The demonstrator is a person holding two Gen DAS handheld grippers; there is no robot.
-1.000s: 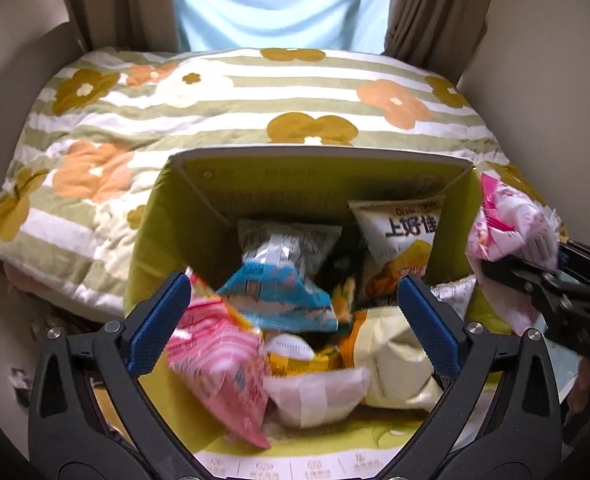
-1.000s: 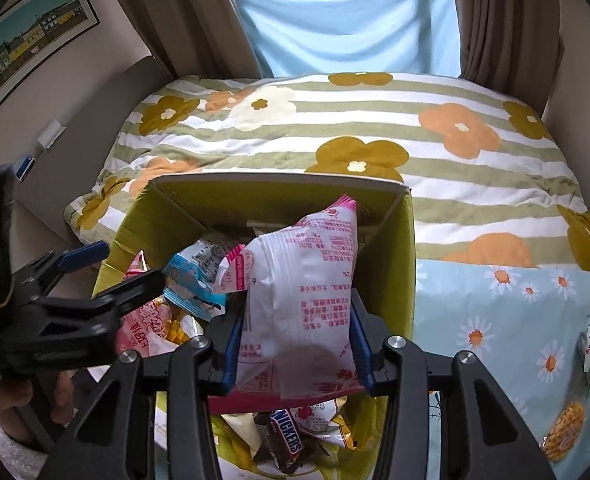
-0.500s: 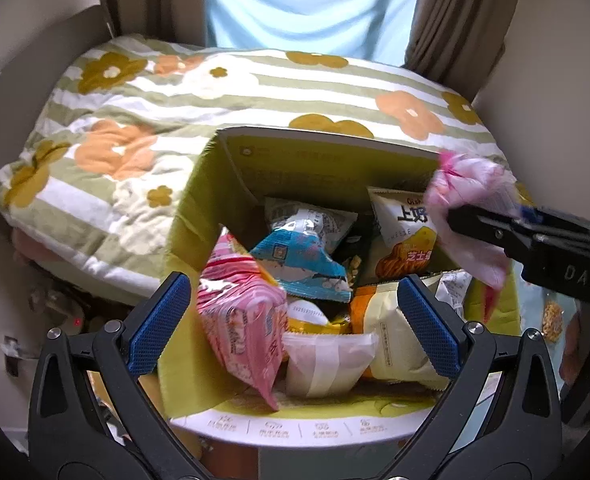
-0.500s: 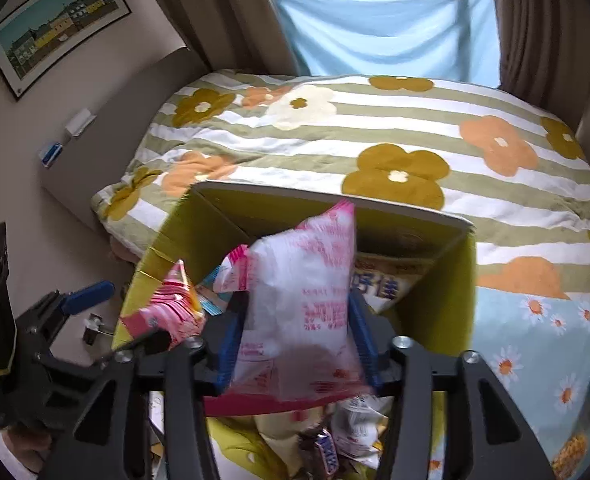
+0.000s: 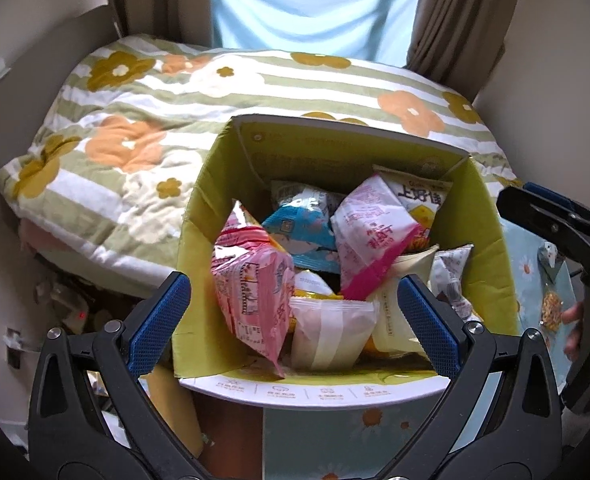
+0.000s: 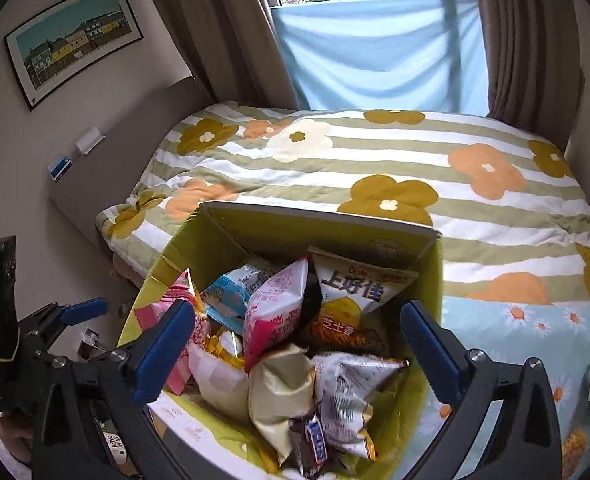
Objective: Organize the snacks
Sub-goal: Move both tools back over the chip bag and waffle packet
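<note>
Dropped: the pink-and-white snack bag [image 6: 273, 312] that sat clamped in the right hand-held gripper [image 6: 297, 354] a second ago now lies in the yellow-green box [image 6: 323, 224], leaning on the blue packet [image 6: 225, 300] and the cheese-puff bag [image 6: 353, 300]. Right jaws have just been opening and now stand wide with nothing between them, above the box's near side. Left hand-held gripper [image 5: 291, 322] is also spread and empty, over the near edge of the box, which looks farther off than a second ago. Box is heaped nearly to the rim: pink packet [image 5: 255, 292] rides up the left wall, a chocolate bar [image 6: 313, 438] sits at the front lip. Loose snacks still lie on the daisy-print sheet [image 6: 535, 320] to the right, so more is likely to go in. Risk: another drop on this pile probably slides off or tips the pink packet over the wall. Box stands on soft bedding, so a nudge from either hand-held gripper could tilt it.
</note>
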